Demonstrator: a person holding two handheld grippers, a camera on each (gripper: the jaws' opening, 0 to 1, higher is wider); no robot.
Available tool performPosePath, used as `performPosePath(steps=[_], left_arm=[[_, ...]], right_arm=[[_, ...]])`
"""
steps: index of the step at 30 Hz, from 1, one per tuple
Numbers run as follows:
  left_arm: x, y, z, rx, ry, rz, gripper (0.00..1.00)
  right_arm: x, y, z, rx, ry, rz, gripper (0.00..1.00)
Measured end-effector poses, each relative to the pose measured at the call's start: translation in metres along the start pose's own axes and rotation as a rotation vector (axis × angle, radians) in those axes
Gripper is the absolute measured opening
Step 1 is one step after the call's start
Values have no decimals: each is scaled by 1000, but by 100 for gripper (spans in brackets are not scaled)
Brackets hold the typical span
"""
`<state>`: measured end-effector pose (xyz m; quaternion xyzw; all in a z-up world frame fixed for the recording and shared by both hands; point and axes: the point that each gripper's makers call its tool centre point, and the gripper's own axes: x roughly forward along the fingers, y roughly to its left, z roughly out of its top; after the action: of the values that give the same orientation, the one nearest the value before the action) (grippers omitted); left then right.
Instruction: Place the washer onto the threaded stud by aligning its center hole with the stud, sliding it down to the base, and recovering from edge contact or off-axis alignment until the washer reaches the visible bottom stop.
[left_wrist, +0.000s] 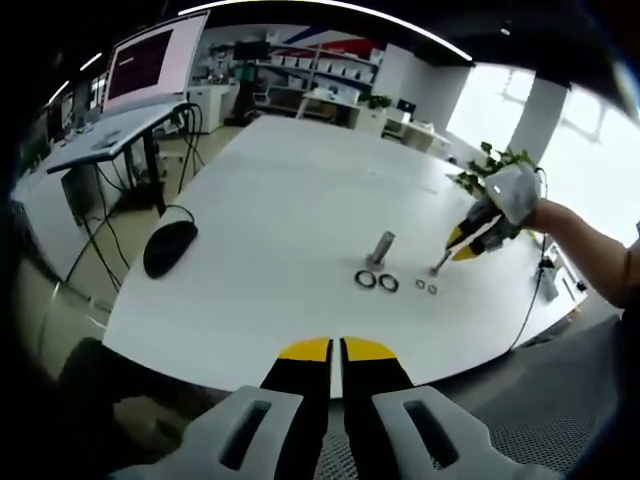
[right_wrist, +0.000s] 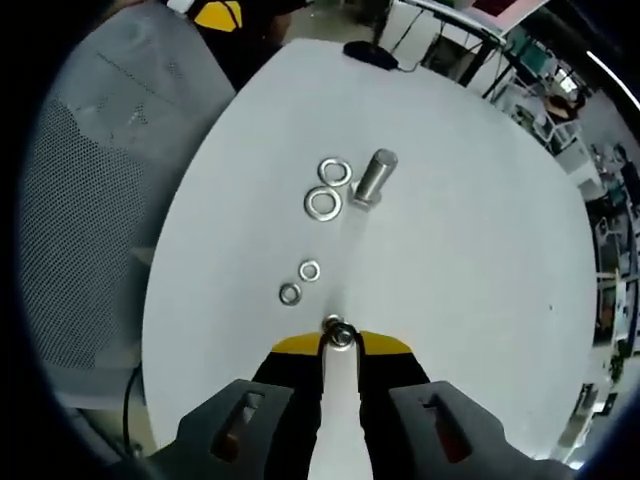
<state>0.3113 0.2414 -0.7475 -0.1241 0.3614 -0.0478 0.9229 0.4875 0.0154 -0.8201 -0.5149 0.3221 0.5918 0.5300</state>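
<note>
White and matte, the round worktop (right_wrist: 470, 250) carries everything. On it a steel threaded stud (right_wrist: 372, 177) stands upright on its wider base. Just beside it lie two larger flat washers (right_wrist: 325, 203), and nearer the right gripper (right_wrist: 340, 345) two small ones (right_wrist: 309, 270). The right fingers are clenched on a slim metal piece tipped by what looks like a small washer, though I cannot be sure. The left gripper (left_wrist: 336, 350) hovers off the worktop's edge, fingers pressed together, empty. Washers are thin, stiff, light and slick; pinch by the rim, keeping the hole free.
</note>
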Motion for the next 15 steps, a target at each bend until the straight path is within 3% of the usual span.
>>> performPosePath(steps=[15], left_arm=[[0, 1, -2, -3, 15, 8, 1]], right_arm=[[27, 4, -10, 3, 47, 35, 13]])
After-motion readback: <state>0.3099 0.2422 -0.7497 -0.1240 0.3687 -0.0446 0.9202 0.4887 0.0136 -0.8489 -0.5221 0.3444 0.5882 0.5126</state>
